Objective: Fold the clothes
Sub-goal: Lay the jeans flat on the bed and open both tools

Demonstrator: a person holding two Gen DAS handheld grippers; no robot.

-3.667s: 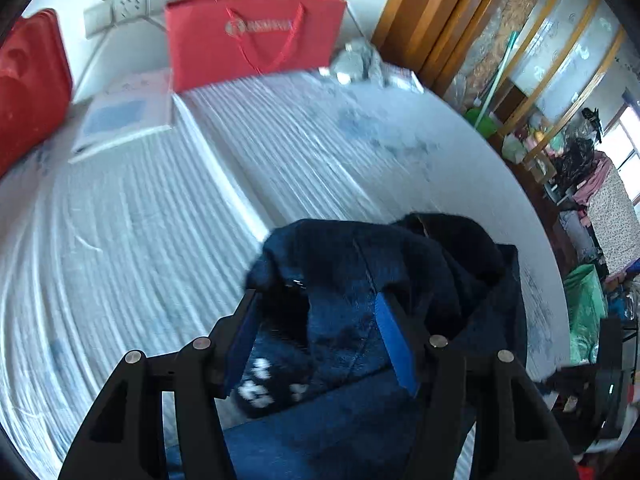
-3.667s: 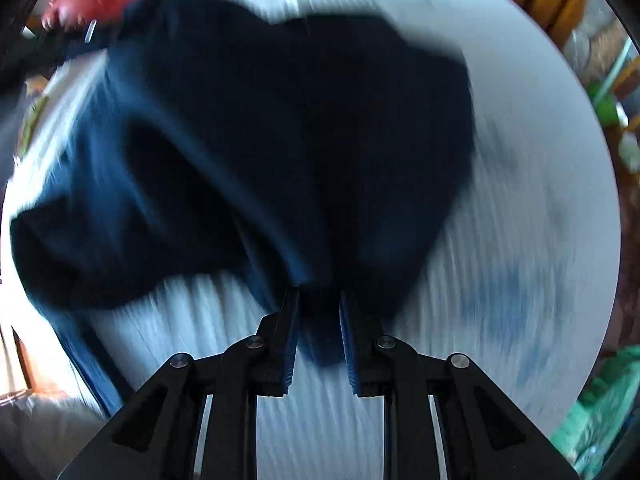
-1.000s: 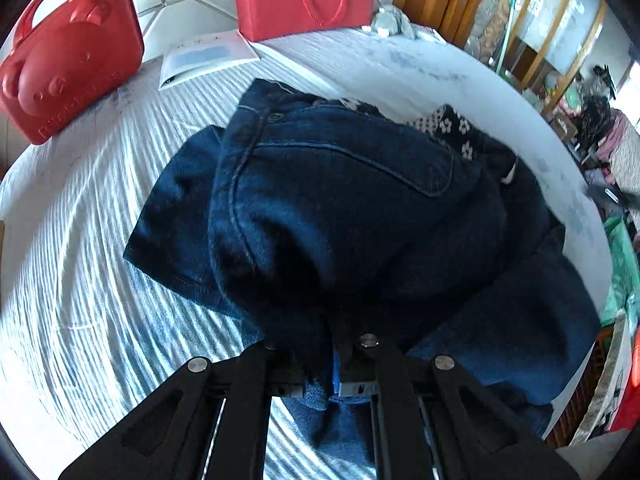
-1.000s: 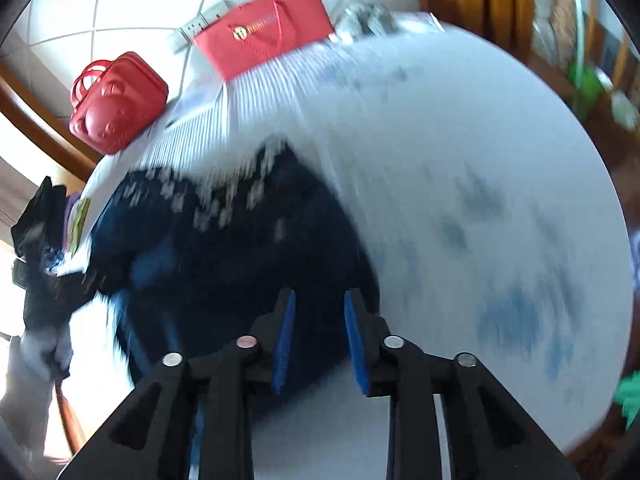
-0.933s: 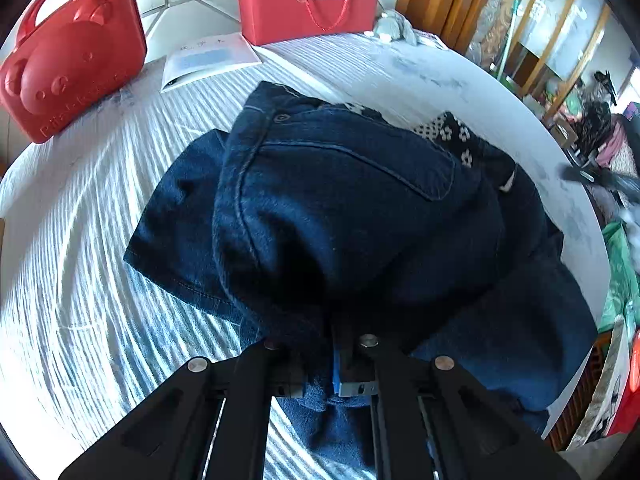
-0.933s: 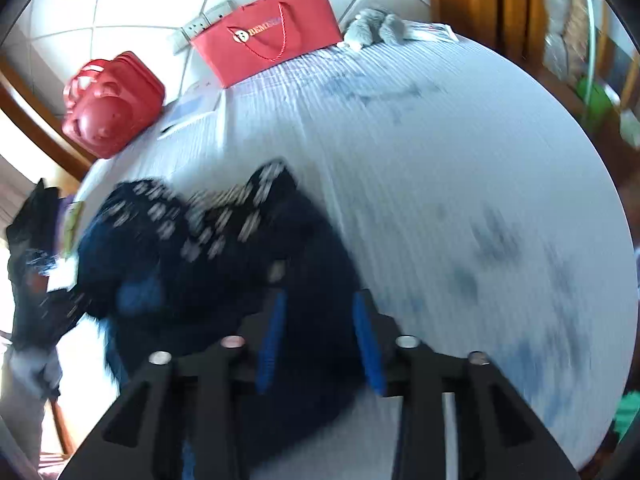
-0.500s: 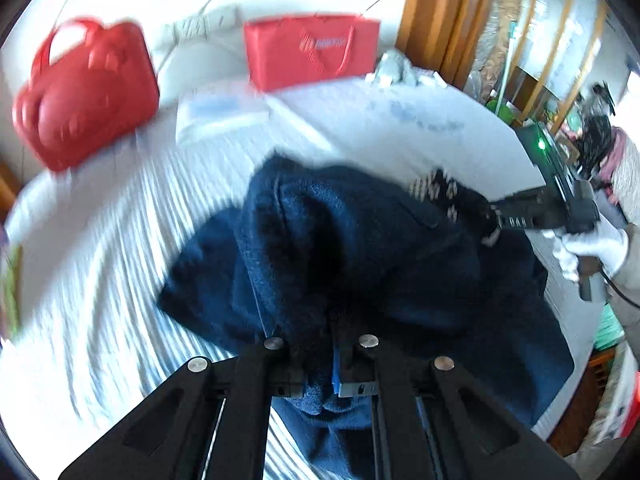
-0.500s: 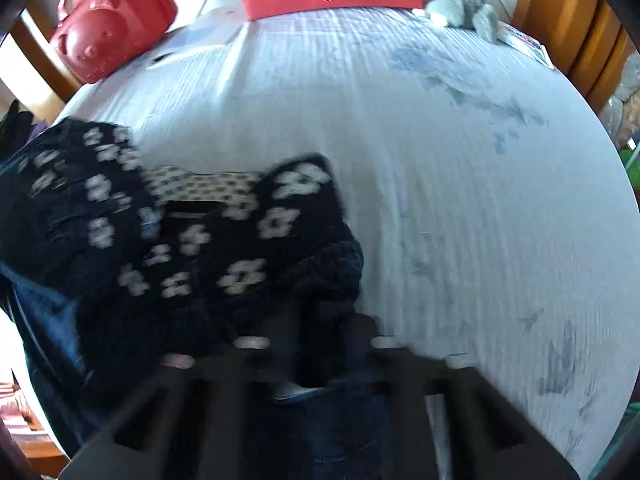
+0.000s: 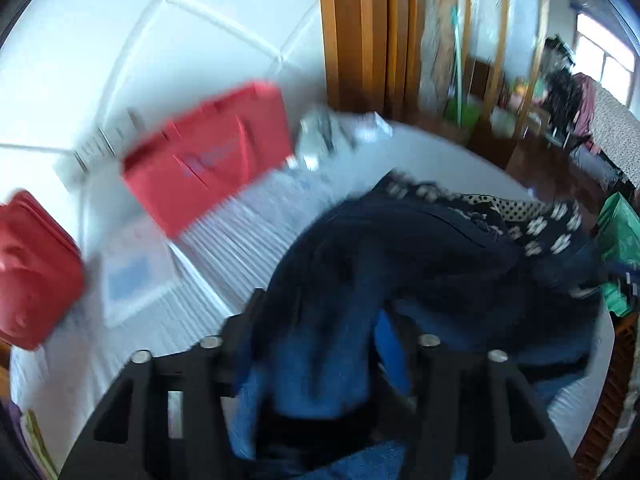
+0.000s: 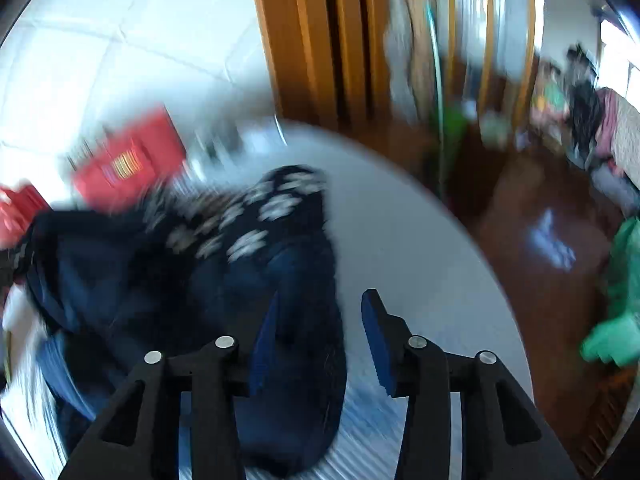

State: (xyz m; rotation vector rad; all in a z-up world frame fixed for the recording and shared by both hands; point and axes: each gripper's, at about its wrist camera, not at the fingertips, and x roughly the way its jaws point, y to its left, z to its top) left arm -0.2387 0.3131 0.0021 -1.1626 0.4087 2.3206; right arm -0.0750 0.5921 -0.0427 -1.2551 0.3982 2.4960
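Dark blue jeans (image 9: 420,264) lie bunched on the white striped bed (image 9: 240,236), with a black flower-print garment (image 9: 552,232) on their far side. My left gripper (image 9: 320,320) has its fingers spread, and a fold of the jeans lies between and over them. My right gripper (image 10: 316,316) is open over the near edge of the jeans (image 10: 296,320); the flower-print garment (image 10: 260,216) lies beyond. Both views are motion-blurred.
A red paper bag (image 9: 208,160), a red case (image 9: 28,272) and a booklet (image 9: 136,272) sit at the bed's head by the white wall. Wooden doors (image 10: 320,40) and a cluttered floor (image 10: 560,220) lie past the bed's right edge.
My left gripper has opened from its pinch on the jeans and tilted upward. My right gripper has opened wide and swung to face the bed's edge. The clothes pile has shifted.
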